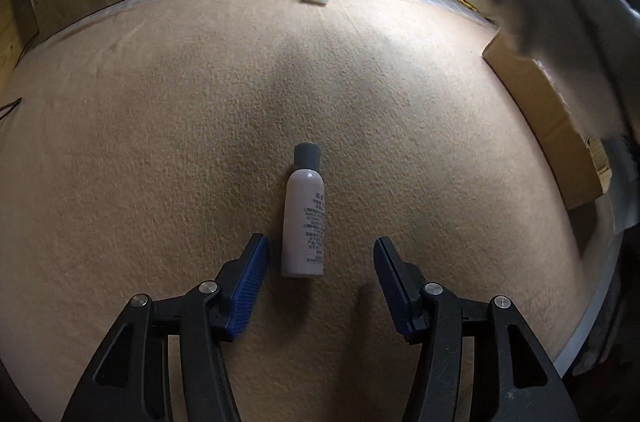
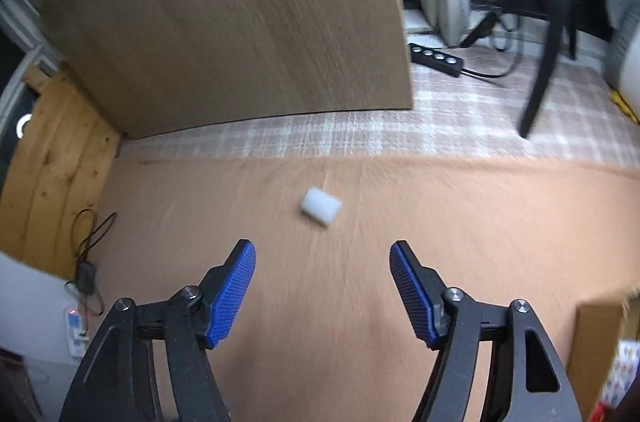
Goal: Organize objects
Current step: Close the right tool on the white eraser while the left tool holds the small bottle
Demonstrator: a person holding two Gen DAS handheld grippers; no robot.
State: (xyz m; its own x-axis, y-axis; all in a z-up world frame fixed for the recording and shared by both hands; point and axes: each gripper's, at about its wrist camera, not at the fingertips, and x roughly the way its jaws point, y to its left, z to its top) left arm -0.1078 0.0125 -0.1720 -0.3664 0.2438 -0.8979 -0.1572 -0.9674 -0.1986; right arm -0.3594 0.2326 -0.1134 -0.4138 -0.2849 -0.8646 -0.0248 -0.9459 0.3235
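The left tool (image 1: 320, 254) is spread wide around the foot of the bottle (image 1: 304, 218), pads beside it but not touching, so this looks like the approach to a pick-up. Next it would need to ease forward and close on the body. The bottle lies flat on the tan-covered worktop (image 1: 160, 142), pale with a grey cap pointing away, small print down one side. The right tool (image 2: 322, 256), also spread and empty, points at a white block (image 2: 320, 208) farther back.
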